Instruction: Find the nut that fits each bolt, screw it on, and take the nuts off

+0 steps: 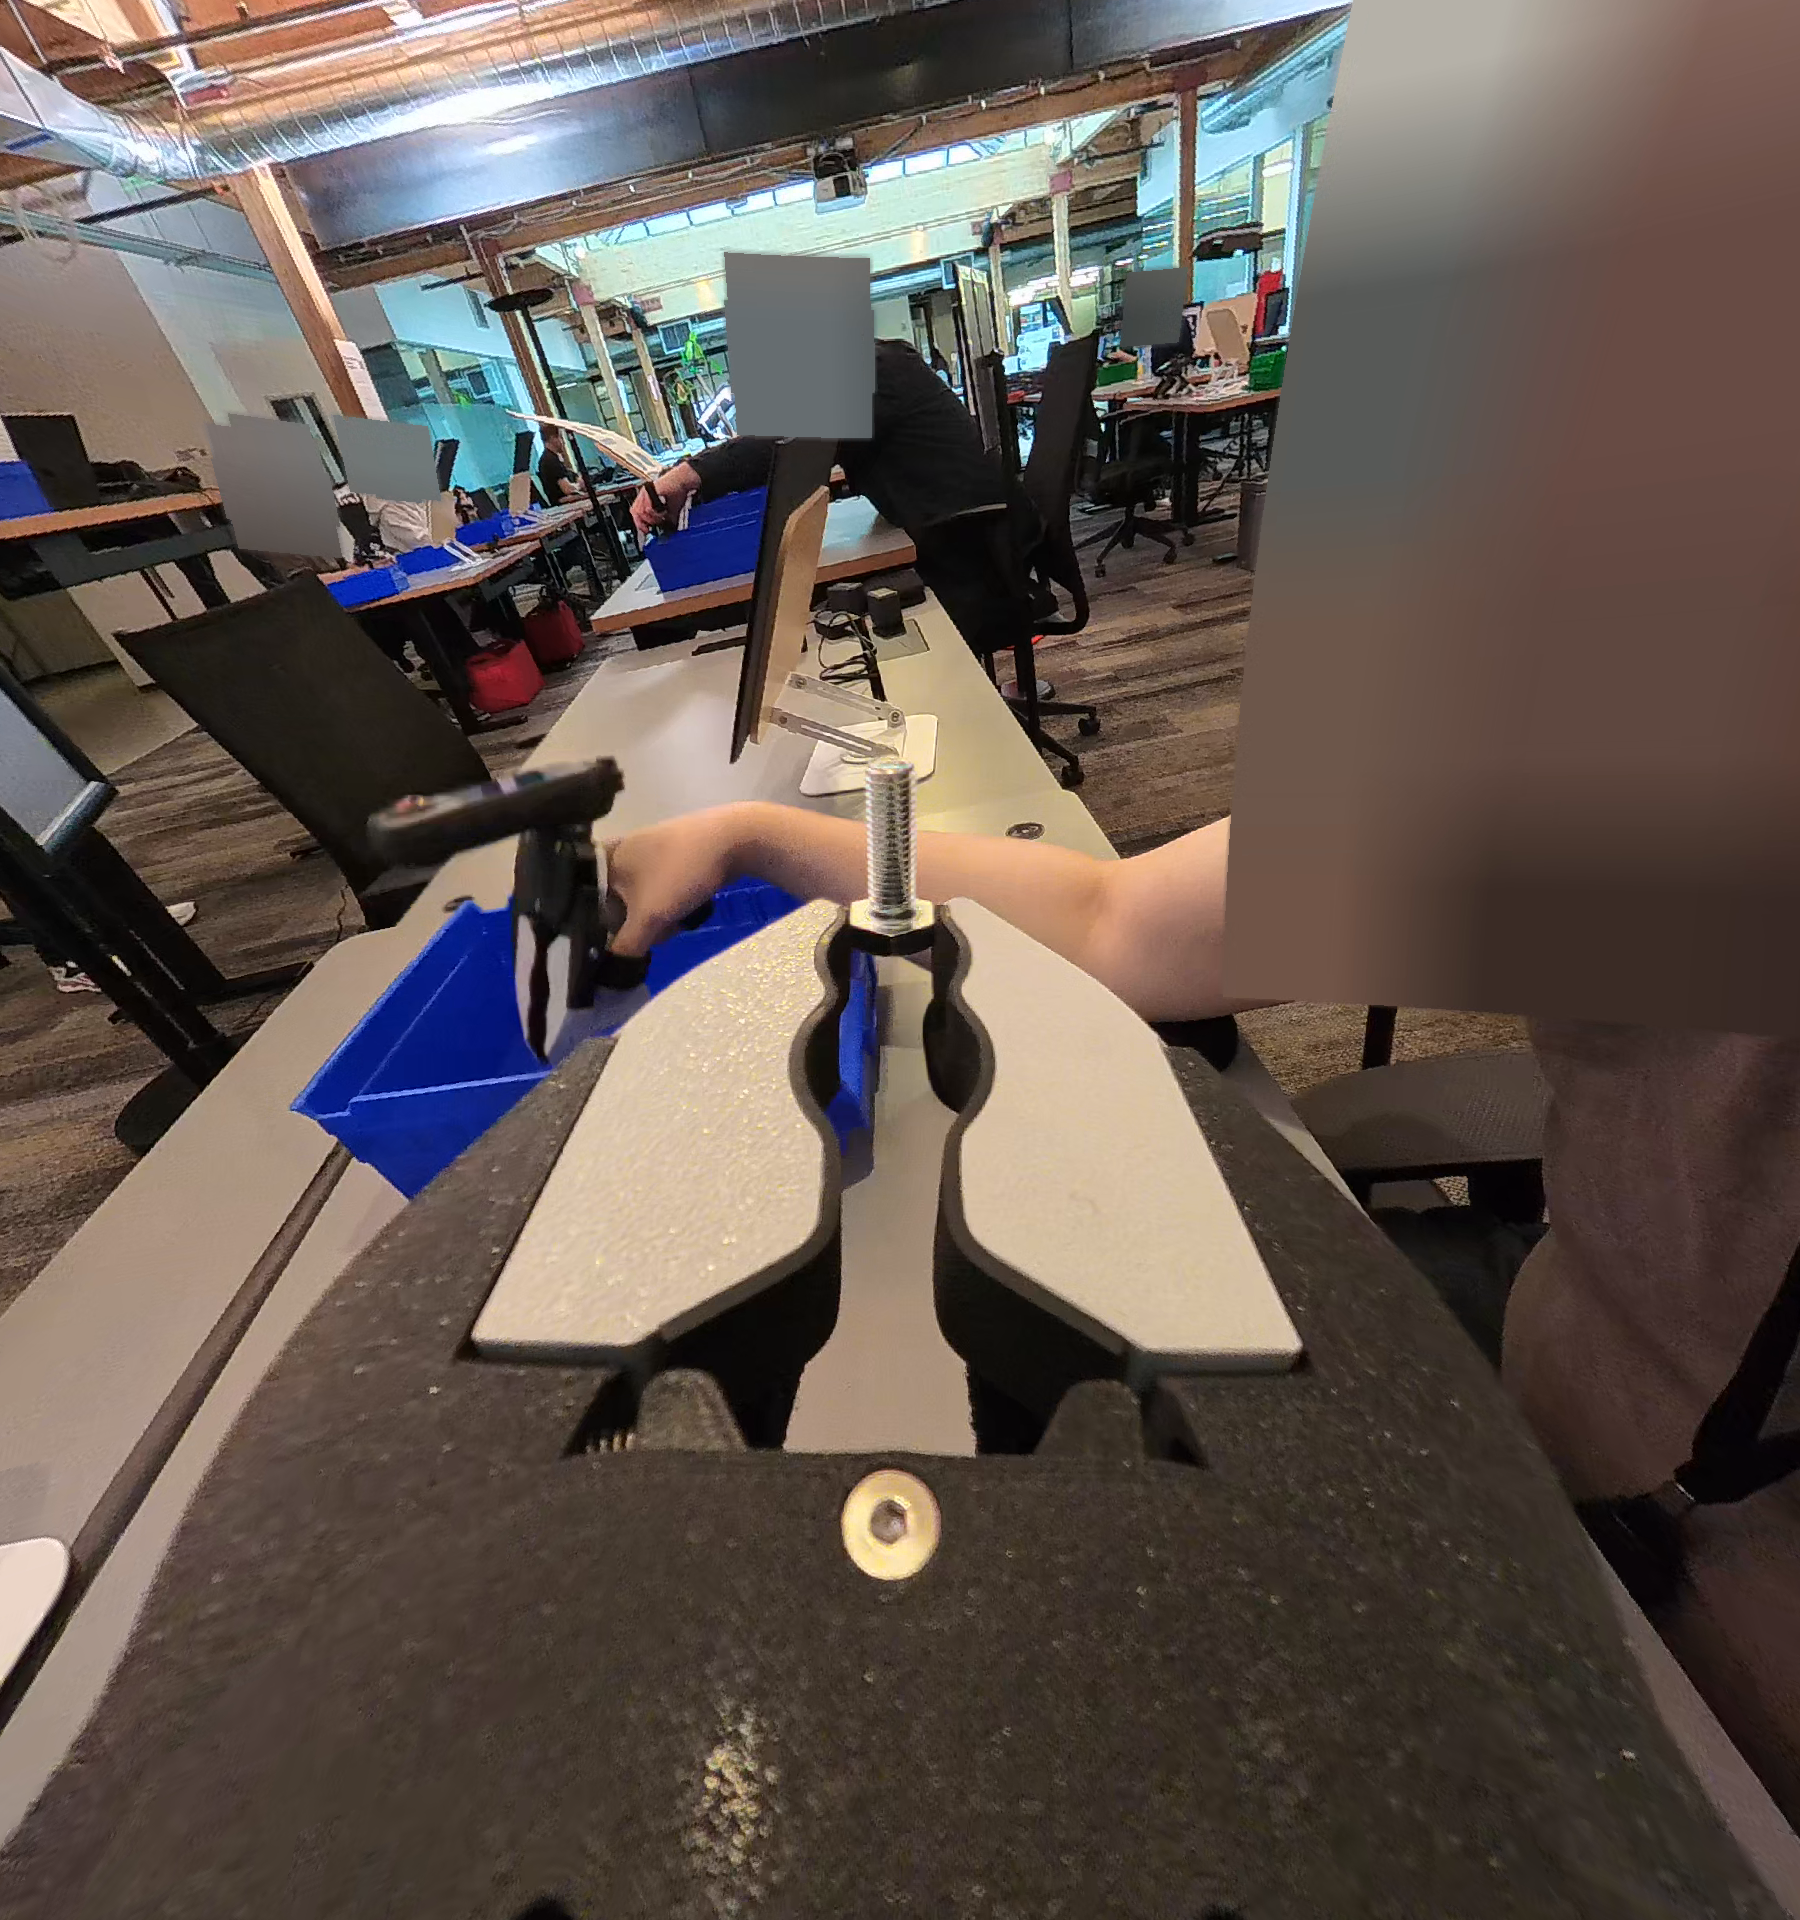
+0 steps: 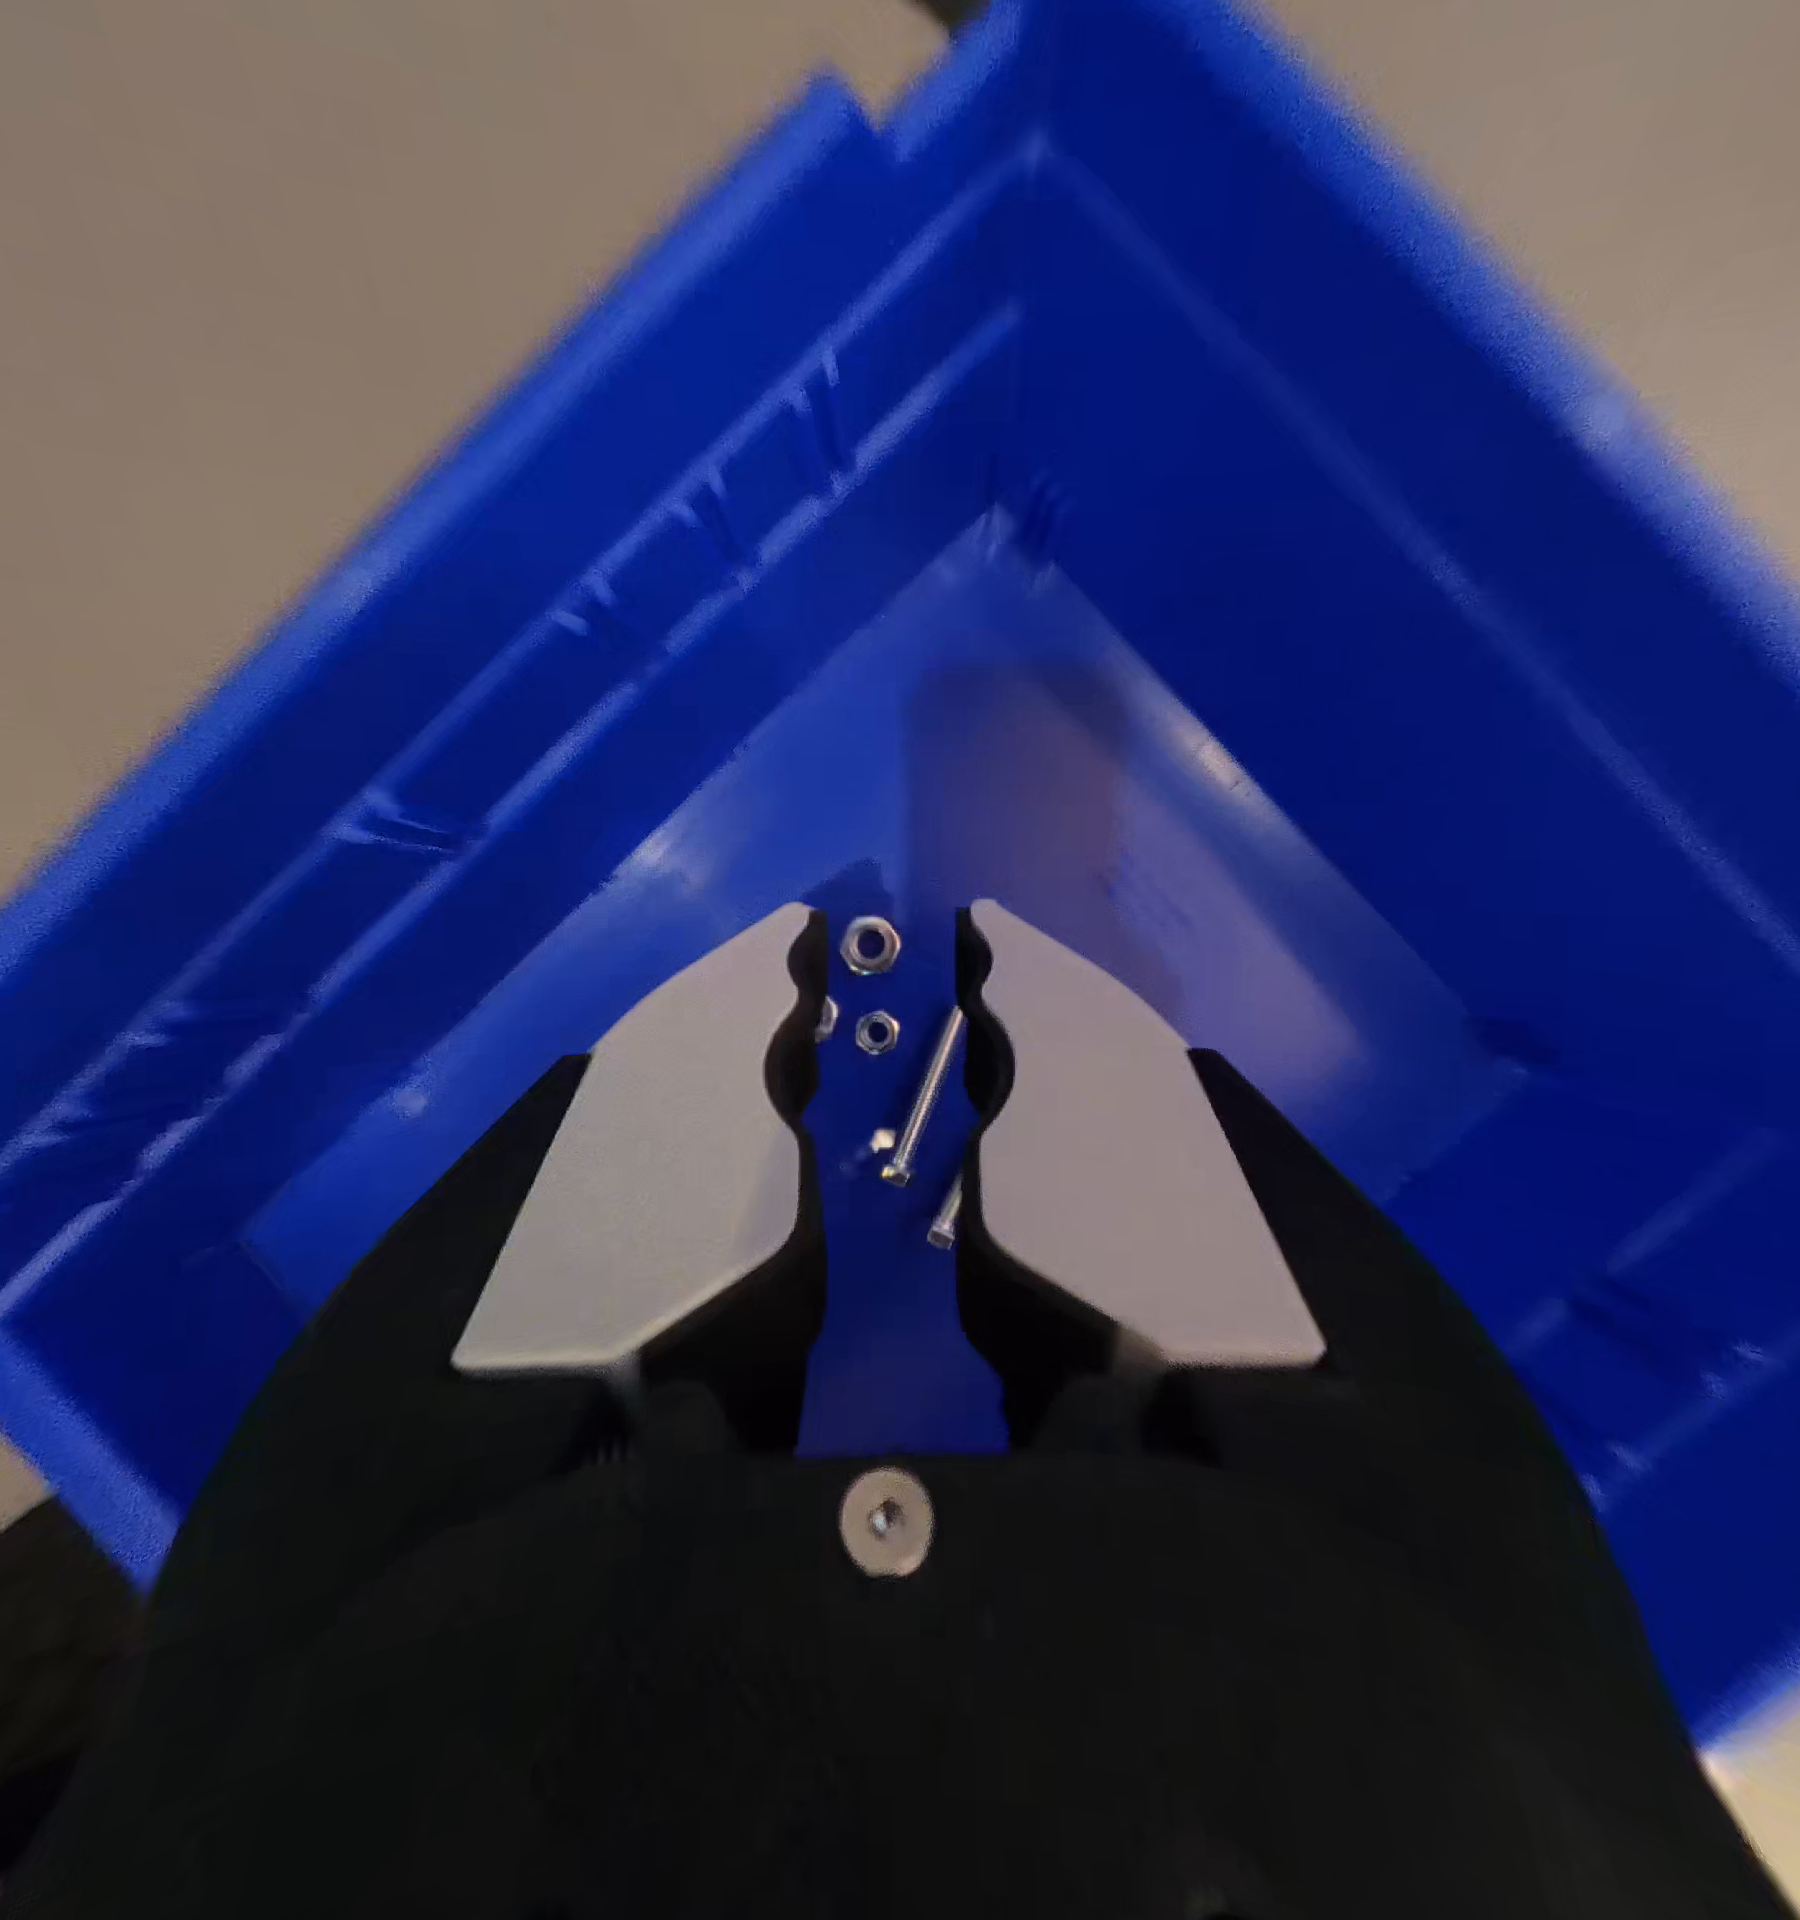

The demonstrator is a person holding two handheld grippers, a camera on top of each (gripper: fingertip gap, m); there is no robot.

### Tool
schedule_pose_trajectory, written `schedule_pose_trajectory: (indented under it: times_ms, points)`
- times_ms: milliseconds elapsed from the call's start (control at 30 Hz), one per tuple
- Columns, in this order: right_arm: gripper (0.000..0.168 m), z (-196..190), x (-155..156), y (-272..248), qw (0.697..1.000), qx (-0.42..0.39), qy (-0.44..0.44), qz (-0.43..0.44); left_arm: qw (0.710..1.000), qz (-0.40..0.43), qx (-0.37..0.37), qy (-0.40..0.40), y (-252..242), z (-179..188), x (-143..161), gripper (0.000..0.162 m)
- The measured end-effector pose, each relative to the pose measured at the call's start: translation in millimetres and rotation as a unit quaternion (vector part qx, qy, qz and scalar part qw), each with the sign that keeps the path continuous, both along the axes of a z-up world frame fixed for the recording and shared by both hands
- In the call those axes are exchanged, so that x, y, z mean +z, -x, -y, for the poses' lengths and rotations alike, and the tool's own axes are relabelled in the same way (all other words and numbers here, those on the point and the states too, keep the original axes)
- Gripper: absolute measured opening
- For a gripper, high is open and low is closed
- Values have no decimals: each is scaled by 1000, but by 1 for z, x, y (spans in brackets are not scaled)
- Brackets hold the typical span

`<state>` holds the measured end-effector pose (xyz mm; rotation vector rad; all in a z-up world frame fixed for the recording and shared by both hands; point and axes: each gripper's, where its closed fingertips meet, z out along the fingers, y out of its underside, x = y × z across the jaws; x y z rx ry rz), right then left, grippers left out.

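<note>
Holding a thick bolt [image 1: 888, 847] upright by its head, left gripper [image 1: 891, 928] presents threads for fitting, while right gripper [image 2: 883, 920], jaws parted and empty, hangs over nuts [image 2: 869, 948] in blue bin [image 2: 1395, 623].

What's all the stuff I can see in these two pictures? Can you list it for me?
thick bolt: one, silver, upright, head pinched in the left gripper
blue bin: one, on the grey table
nuts: two clear ones, silver, on the bin floor; a third peeks out by a finger
thin bolts: two, silver, lying on the bin floor
small piece: one, silver, beside the thin bolts; too small to identify
monitor: one, dark, farther along the table
office chairs: several, black, around the desks
people: several at far desks
left gripper: grey fingers, closed on the bolt head
right gripper: open, down in the bin above the nuts
person's forearm: reaching across to the bin
</note>
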<state>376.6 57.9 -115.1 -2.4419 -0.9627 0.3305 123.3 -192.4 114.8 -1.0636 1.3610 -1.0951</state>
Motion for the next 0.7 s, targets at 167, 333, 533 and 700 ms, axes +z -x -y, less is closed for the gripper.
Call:
schedule_pose_trajectory:
  times_ms: [167, 333, 533, 700]
  points:
    - [27, 10, 104, 23, 985, 20, -155, -69, 999, -8, 41, 0, 4, -15, -1, 14]
    - [24, 86, 226, 120, 907, 173, -304, -234, 996, -1, 79, 46, 5, -38, -5, 14]
    - [21, 188, 263, 232, 803, 351, -276, -395, 994, 4, 88, 64, 5, -46, -8, 14]
    - [20, 204, 250, 272, 796, 363, -238, -422, 995, 1, 84, 52, 4, -42, -7, 14]
